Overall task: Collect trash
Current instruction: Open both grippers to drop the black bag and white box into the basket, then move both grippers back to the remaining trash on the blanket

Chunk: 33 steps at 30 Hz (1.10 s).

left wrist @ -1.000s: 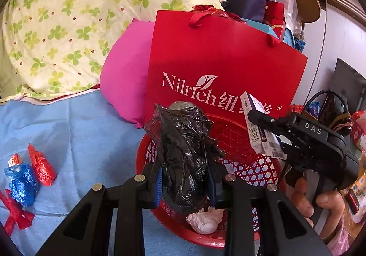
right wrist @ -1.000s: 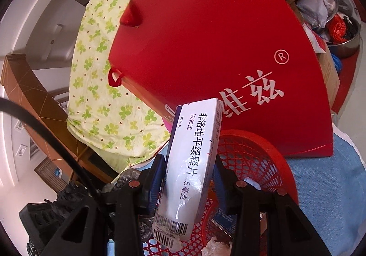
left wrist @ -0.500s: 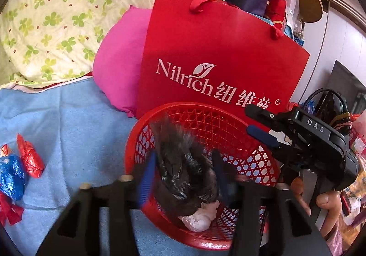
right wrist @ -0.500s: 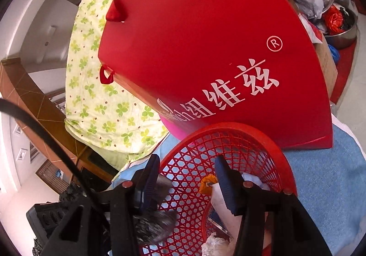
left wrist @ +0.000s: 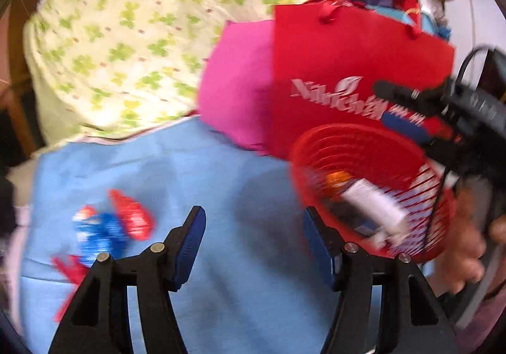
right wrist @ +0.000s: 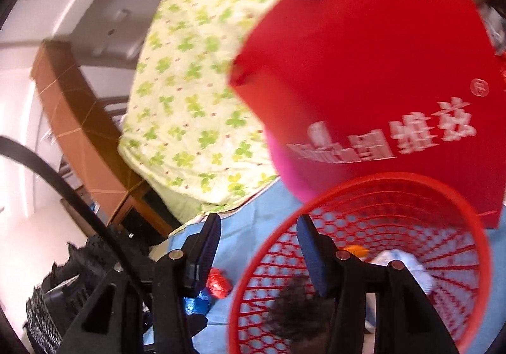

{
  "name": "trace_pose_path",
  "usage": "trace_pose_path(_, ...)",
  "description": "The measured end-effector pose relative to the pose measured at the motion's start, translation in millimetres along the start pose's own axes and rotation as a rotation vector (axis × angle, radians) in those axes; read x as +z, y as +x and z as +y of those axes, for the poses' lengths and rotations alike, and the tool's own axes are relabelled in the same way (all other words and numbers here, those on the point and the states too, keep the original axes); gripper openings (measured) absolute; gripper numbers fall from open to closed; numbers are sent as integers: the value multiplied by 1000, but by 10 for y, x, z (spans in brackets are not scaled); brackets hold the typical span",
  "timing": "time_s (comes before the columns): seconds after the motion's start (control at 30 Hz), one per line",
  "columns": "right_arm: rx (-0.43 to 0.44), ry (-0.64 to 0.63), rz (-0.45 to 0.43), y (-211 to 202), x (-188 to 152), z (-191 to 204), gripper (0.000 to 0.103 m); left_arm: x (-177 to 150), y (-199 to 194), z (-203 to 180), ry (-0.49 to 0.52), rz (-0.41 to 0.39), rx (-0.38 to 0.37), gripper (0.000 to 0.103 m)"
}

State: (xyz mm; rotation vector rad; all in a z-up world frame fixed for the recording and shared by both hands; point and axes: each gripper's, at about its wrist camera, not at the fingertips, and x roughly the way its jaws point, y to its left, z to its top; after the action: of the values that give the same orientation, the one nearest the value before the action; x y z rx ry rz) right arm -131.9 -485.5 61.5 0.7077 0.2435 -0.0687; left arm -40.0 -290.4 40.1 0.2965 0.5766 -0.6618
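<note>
A red mesh basket (left wrist: 348, 127) (right wrist: 379, 177) stands on the blue cloth (left wrist: 221, 180). In it lie a white medicine box (left wrist: 373, 205), a crumpled black plastic bag (right wrist: 294, 306), an orange scrap and white paper. My left gripper (left wrist: 253, 214) is open and empty over the cloth, left of the basket. My right gripper (right wrist: 258, 221) is open and empty at the basket's near-left rim; in the left wrist view the right gripper (left wrist: 392, 107) hangs over the basket's right side. A red wrapper (left wrist: 132, 214) (right wrist: 218, 282) and a blue wrapper (left wrist: 98, 233) (right wrist: 196, 305) lie on the cloth to the left.
A red paper bag (left wrist: 348, 63) (right wrist: 379, 53) stands upright just behind the basket, with a pink cushion (left wrist: 237, 85) beside it. A clover-print quilt (left wrist: 126, 37) is heaped at the back left. A person's hand (left wrist: 468, 243) holds the right gripper's handle.
The left gripper let the black bag fall into the basket and swung left over the cloth. The right gripper let go of the white box, which now lies in the basket.
</note>
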Motion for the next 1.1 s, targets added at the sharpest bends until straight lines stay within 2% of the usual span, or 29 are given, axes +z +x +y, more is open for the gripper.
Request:
trace_pose_path(0.23, 87, -117, 15, 222, -236, 530, 54, -224, -214, 415, 26, 1, 171, 65)
trace_pose_path(0.47, 145, -234, 78, 517, -590, 1020, 54, -412, -244, 855, -14, 22, 266, 65)
trace_pose_path(0.7, 145, -274, 172, 845, -898, 1263, 54, -592, -230, 1187, -76, 42, 321, 65)
trace_pose_path(1.1, 122, -302, 260, 1119, -1171, 1423, 54, -721, -217, 1430, -107, 47, 338, 65)
